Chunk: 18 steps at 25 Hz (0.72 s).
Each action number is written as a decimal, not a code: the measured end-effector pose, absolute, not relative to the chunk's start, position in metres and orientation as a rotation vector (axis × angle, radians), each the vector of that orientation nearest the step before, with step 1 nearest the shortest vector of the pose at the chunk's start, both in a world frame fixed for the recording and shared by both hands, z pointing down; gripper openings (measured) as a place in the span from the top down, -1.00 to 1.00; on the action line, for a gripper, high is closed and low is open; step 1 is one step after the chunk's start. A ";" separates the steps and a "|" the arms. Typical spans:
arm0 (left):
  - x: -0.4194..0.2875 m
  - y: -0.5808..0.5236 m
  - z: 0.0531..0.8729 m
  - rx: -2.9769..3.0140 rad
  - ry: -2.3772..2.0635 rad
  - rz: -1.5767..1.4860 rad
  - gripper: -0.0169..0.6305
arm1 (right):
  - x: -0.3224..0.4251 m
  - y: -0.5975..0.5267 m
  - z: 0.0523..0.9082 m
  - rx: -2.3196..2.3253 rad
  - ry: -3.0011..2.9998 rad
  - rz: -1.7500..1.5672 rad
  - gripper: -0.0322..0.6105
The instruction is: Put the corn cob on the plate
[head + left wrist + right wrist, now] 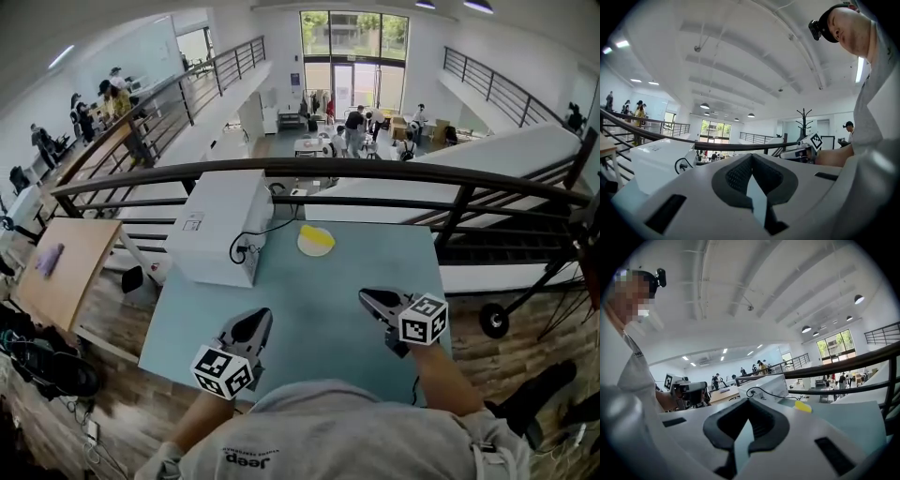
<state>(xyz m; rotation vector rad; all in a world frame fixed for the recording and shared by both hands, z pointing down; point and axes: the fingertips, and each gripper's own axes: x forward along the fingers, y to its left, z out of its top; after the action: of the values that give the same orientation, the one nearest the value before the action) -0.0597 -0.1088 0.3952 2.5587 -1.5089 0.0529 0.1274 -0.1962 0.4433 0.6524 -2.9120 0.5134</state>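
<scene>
A: Where's the corn cob [320, 235]?
B: Far side of the table [309, 319], abt the middle, lying on the plate [307, 248]. The yellow cob sits on the plate's far-right part. The pale plate shows at near-left.
A: Grippers?
B: Both by the near edge, well apart from the plate. Left gripper [256, 322] is near-left and right gripper [372, 300] is near-right, w/ bare table btwn them. Both point toward the far side. Can't tell if either touches the table.
A: Fingers?
B: Left: the dark pads meet at the tips w/ nothing held, only a thin wedge of table showing behind the tips. Right: same, tips together, empty.
A: Anything else on the table?
B: A white box [220, 225] at far left, w/ a black cable [253, 231] curling along its right side. The box is left of the plate, w/ a gap btwn them.
A: Past the table?
B: A dark railing [375, 172] runs along the far edge. Beyond it is an open hall w/ ppl [356, 127].
A: What does the right gripper view show?
B: The cob as a small yellow spot, right of the box, far off from the jaws.
</scene>
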 end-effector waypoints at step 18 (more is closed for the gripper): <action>-0.169 -0.126 0.377 2.719 -1.338 0.043 0.90 | 0.028 -0.165 0.428 0.790 -2.938 0.592 0.84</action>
<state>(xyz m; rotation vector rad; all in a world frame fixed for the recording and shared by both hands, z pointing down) -0.1686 -0.1255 0.3770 2.7185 -1.3376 0.0433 0.0275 -0.1648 0.4281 0.7899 -2.9378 0.5920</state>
